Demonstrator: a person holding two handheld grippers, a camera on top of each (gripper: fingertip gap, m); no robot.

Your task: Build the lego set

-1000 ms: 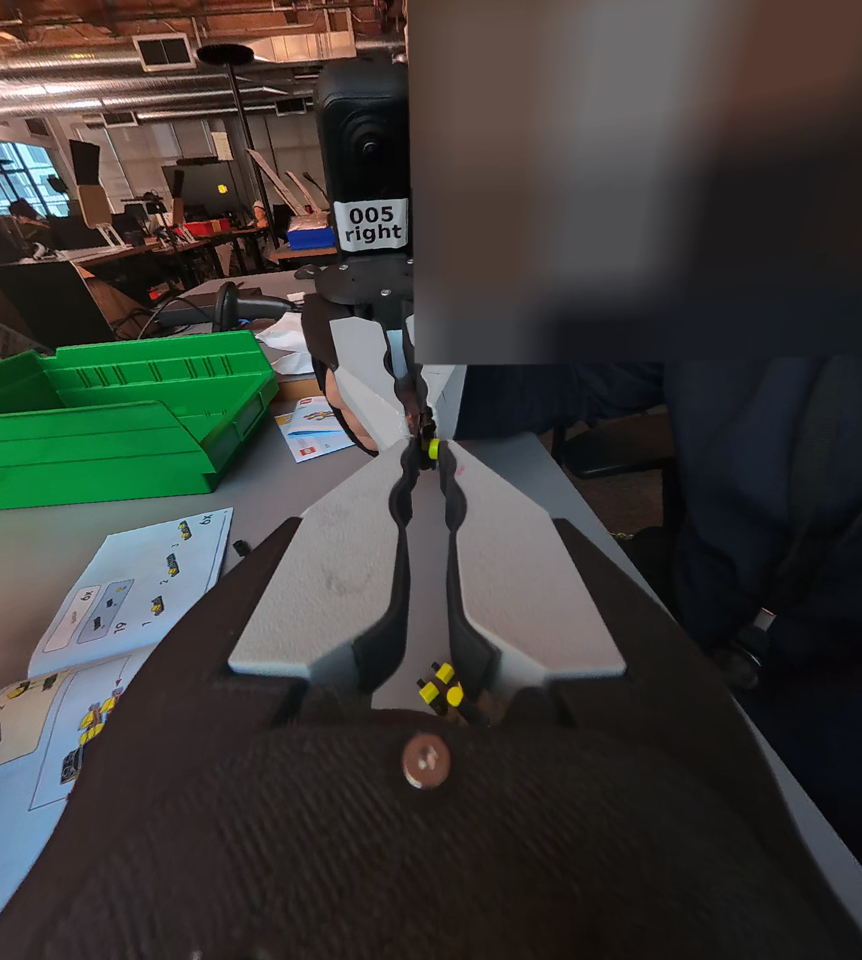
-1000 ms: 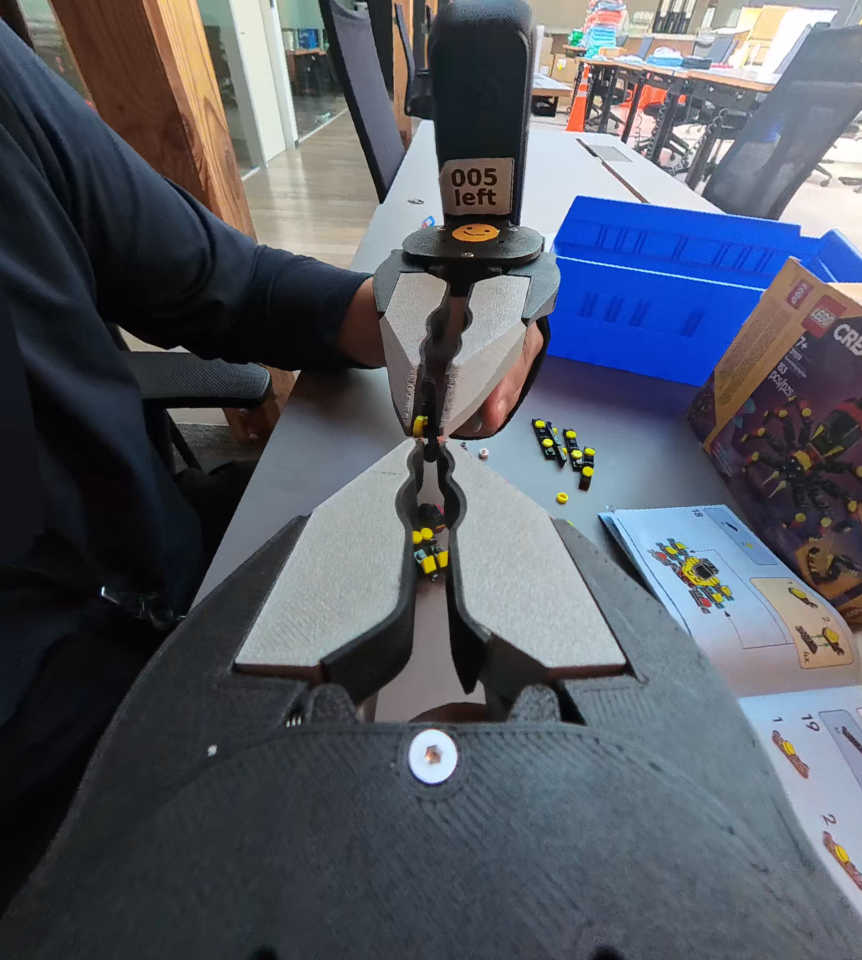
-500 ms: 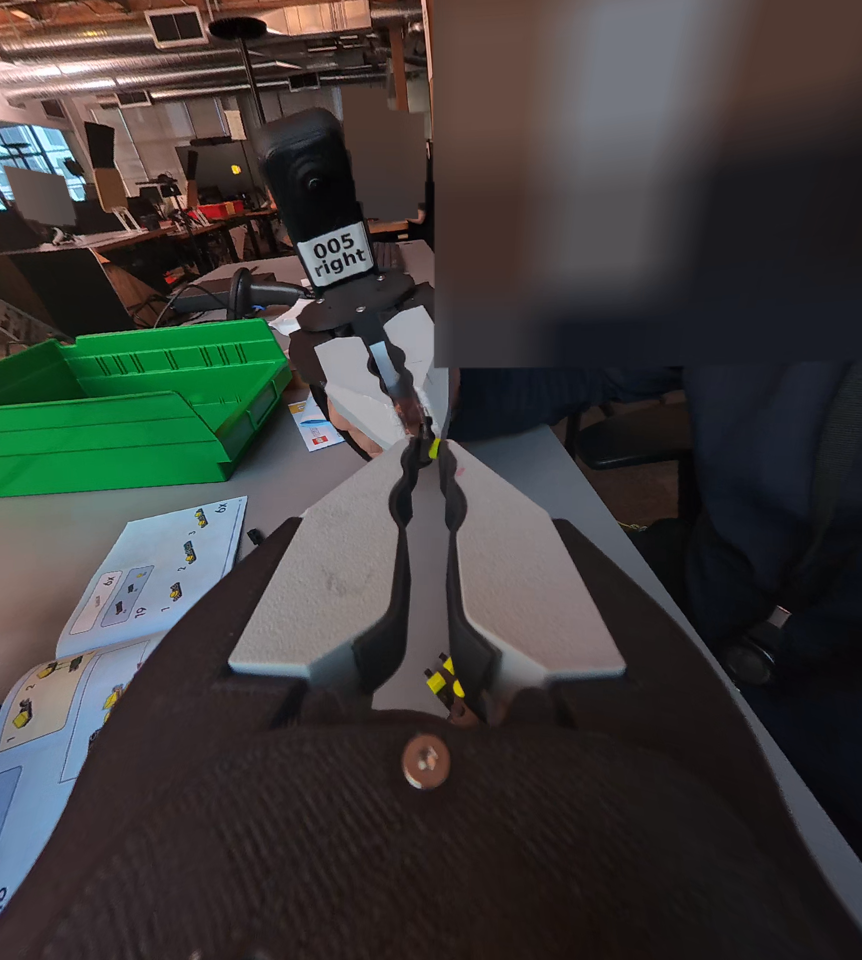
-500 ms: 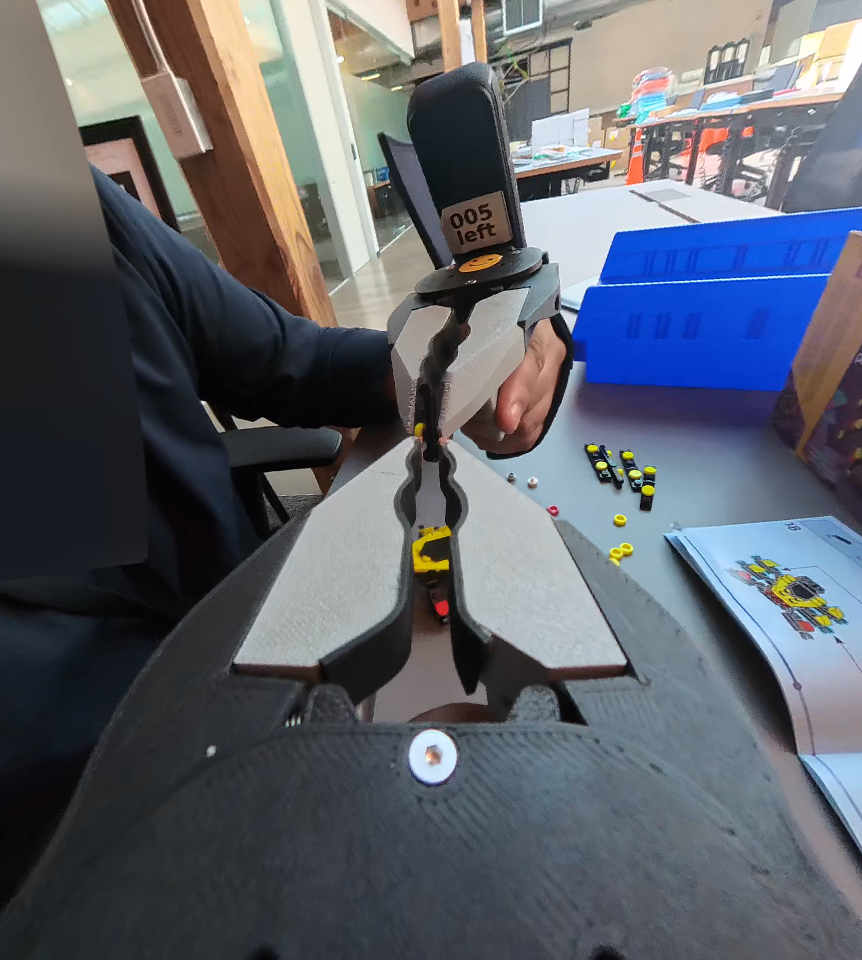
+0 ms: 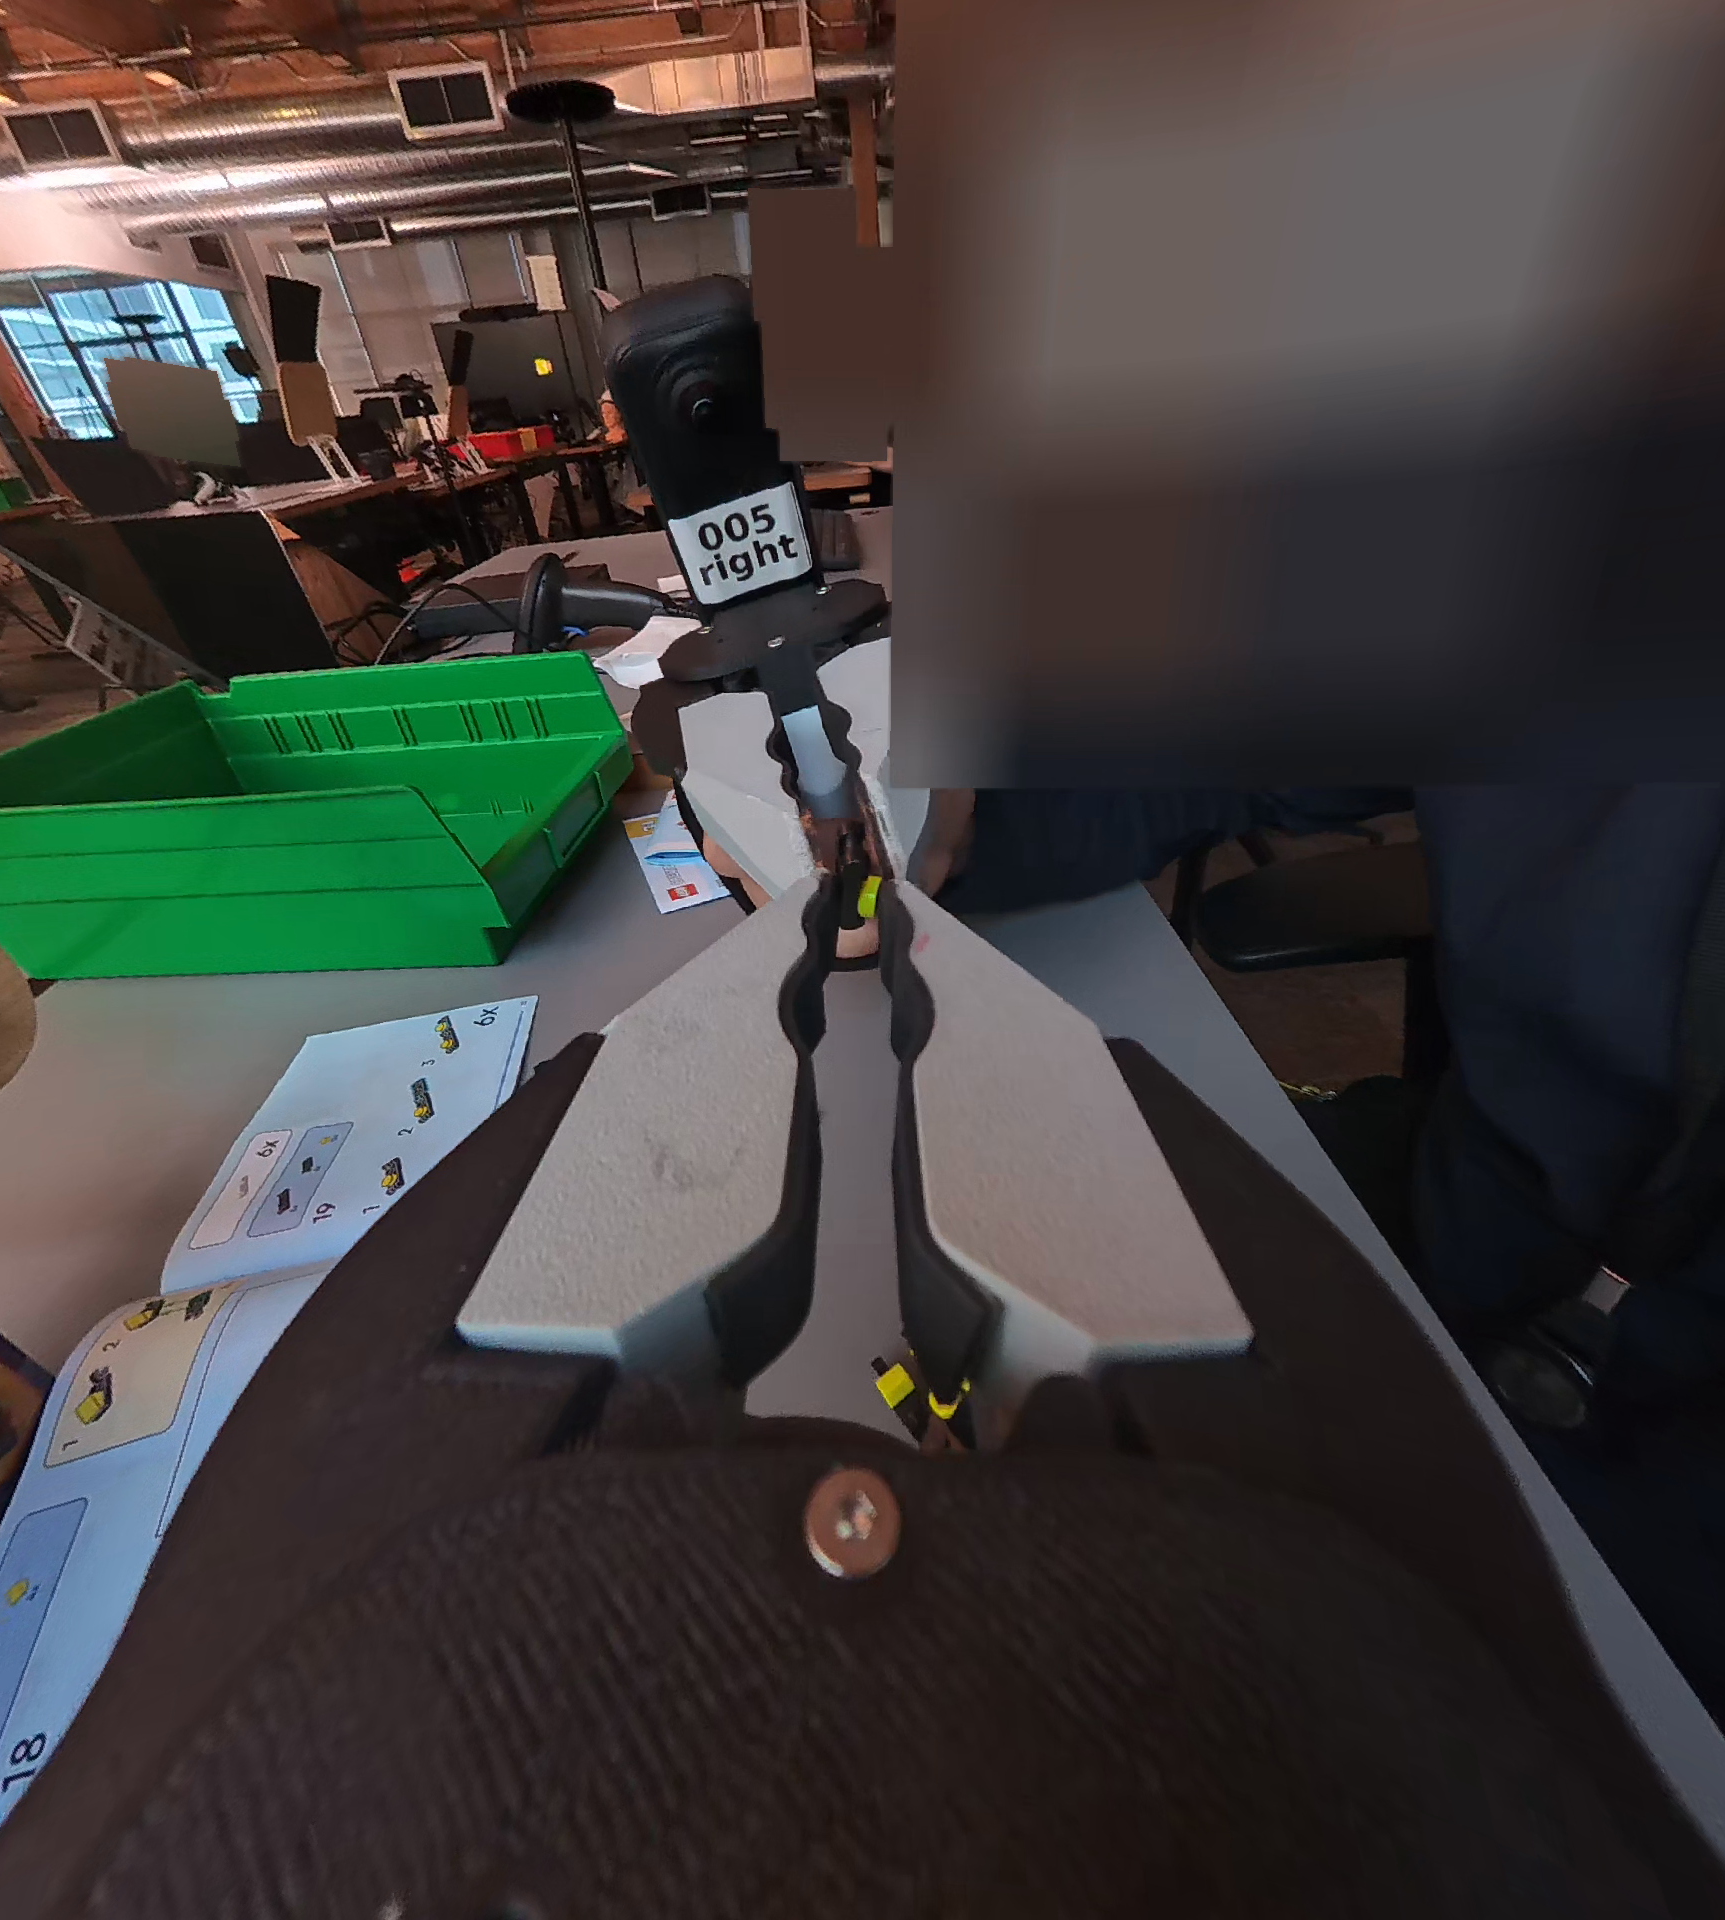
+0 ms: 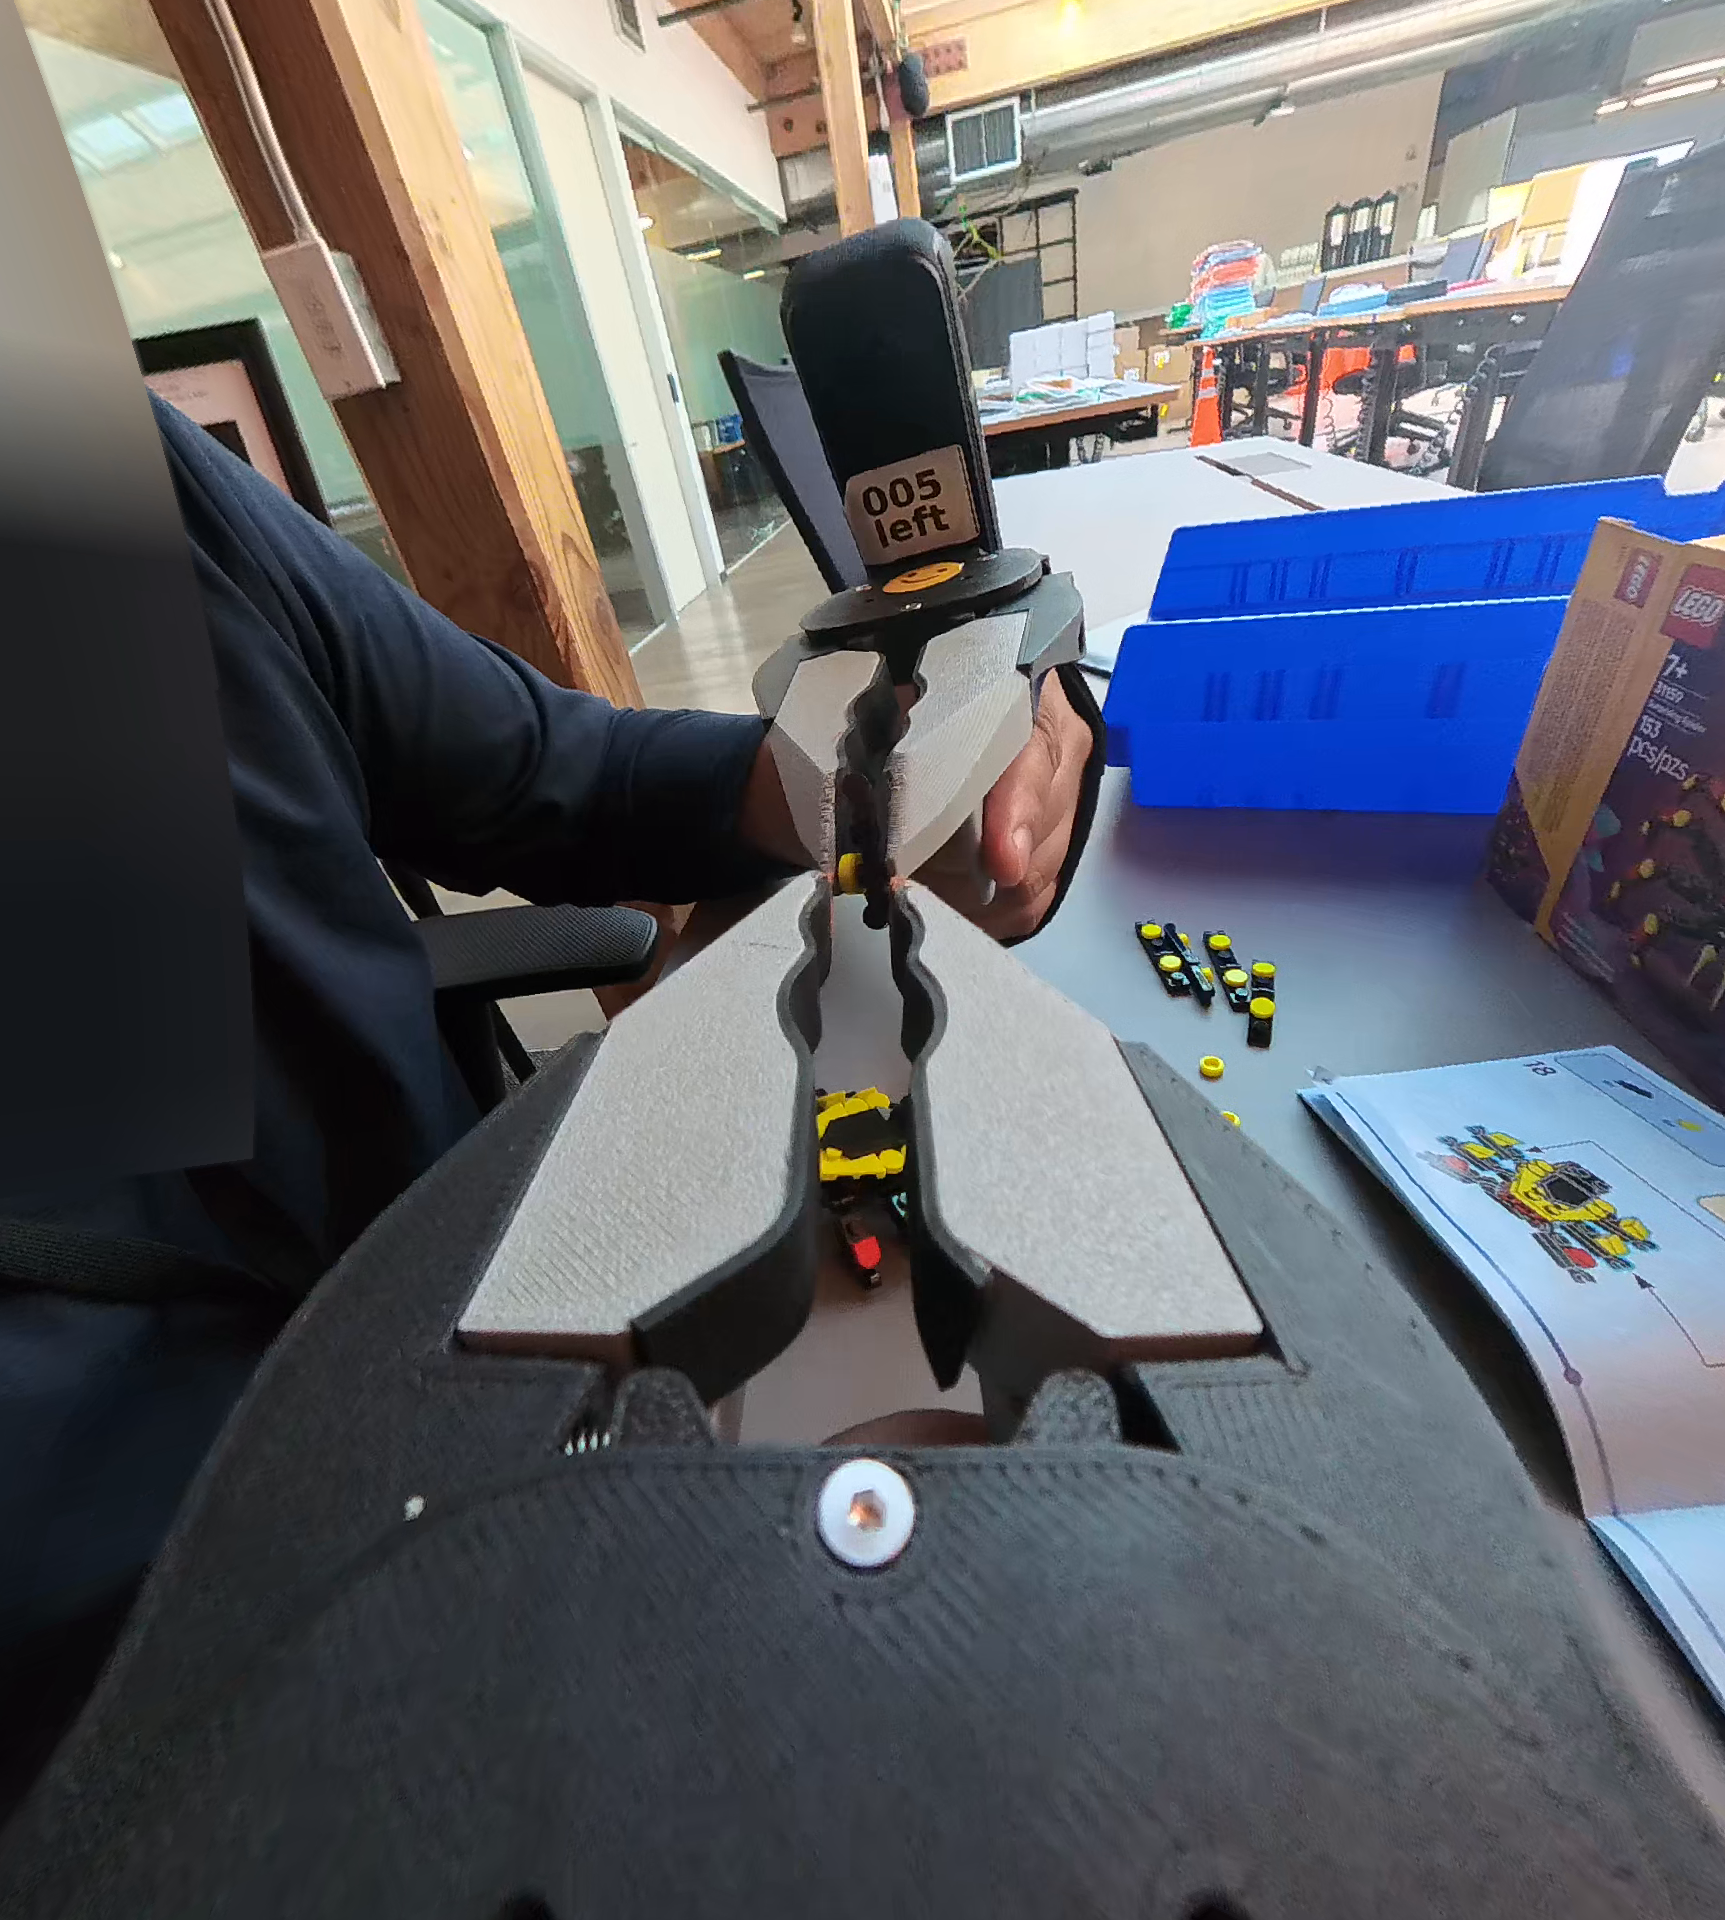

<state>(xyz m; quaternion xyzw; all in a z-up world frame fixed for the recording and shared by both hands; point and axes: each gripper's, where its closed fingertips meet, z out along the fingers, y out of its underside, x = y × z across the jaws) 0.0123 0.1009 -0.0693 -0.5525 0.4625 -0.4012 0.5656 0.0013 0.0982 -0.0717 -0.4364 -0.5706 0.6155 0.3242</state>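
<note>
My left gripper [image 5: 853,906] and my right gripper [image 6: 863,896] meet tip to tip above the grey table [image 5: 162,1060]. Both are shut on a small black lego piece with a yellow round stud [image 5: 866,896], which also shows in the right wrist view [image 6: 847,871]. I cannot tell how much of the piece each one grips. The right gripper shows far off in the left wrist view [image 5: 832,821], the left one in the right wrist view [image 6: 868,800]. A partly built yellow and black model [image 6: 858,1143] lies on the table under my right fingers.
Several black and yellow leg pieces [image 6: 1206,971] and a loose yellow stud [image 6: 1211,1065] lie near the open instruction booklet [image 6: 1585,1247]. The set's box [image 6: 1689,831] and blue bins [image 6: 1336,717] stand behind. A green bin [image 5: 245,821] stands at the left. A person sits close by. The grippers are tip to tip, or close to it.
Both grippers stay joined at the tips on the small piece and have tilted and risen a little. The right gripper now leans to one side in the left wrist view.
</note>
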